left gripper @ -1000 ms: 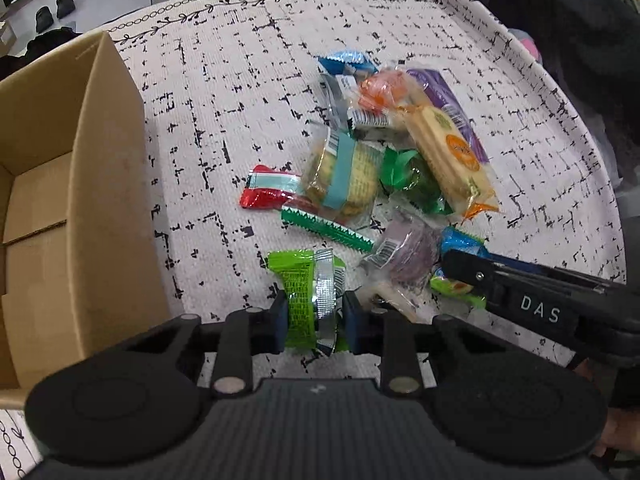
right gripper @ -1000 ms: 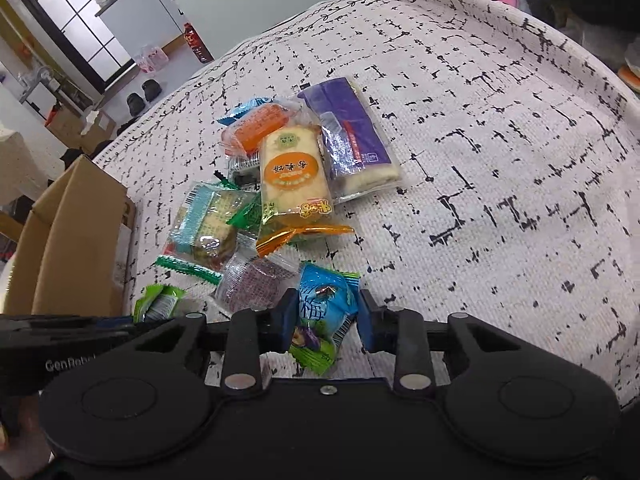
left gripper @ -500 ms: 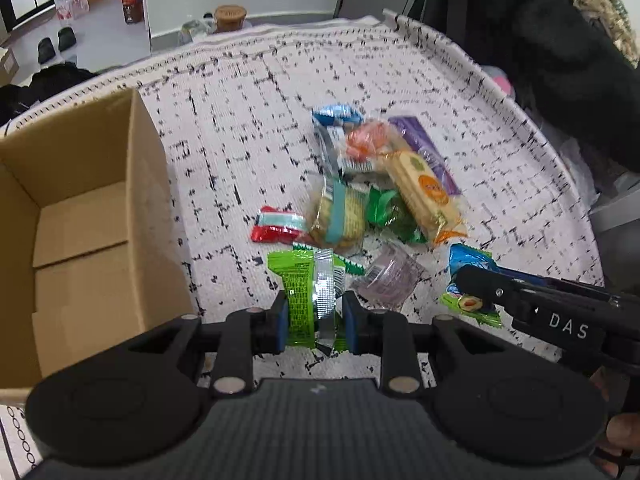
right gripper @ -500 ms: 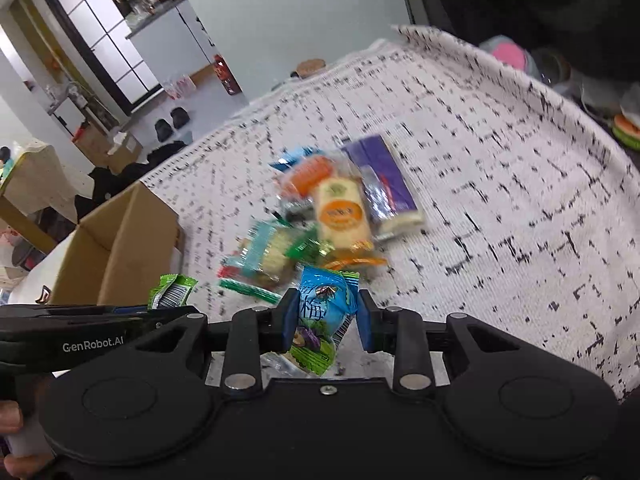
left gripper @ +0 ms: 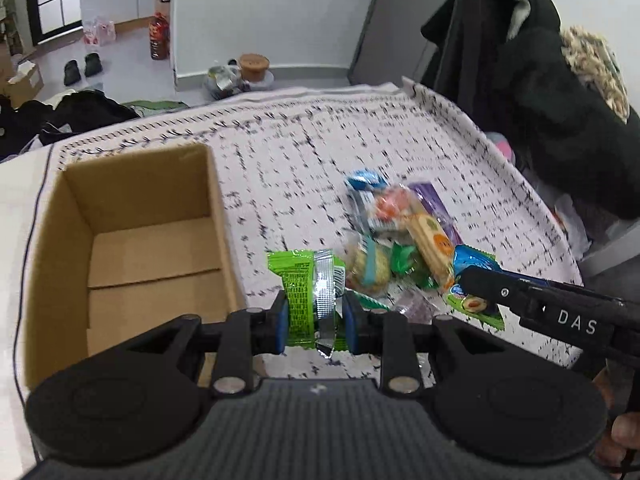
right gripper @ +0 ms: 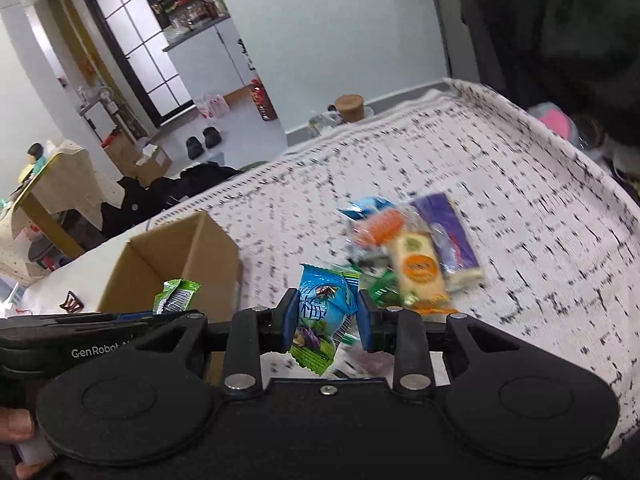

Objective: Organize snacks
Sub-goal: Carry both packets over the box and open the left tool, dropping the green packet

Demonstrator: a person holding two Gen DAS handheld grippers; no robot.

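My left gripper (left gripper: 316, 320) is shut on a green snack packet with a silver seam (left gripper: 310, 284), held above the table beside the open cardboard box (left gripper: 216, 216). My right gripper (right gripper: 326, 316) is shut on a blue snack packet (right gripper: 324, 300). In the left wrist view that blue packet (left gripper: 474, 264) hangs at the right gripper's tip on the right. In the right wrist view the green packet (right gripper: 176, 296) shows at the left, in front of the box (right gripper: 180, 248). A pile of snacks (left gripper: 404, 240) lies on the patterned cloth, including a yellow-orange bar (right gripper: 418, 272) and a purple pack (right gripper: 448, 232).
The box's inside shows bare cardboard; it stands at the table's left. The black-and-white cloth (left gripper: 300, 152) covers the table to its far edge. A dark coat (left gripper: 560, 100) hangs at the right. Shoes, bags and clutter sit on the floor beyond.
Both grippers have risen with their packets and tilted up, so the snack pile looks smaller and farther. The box has come fully into view, and the room behind now shows.
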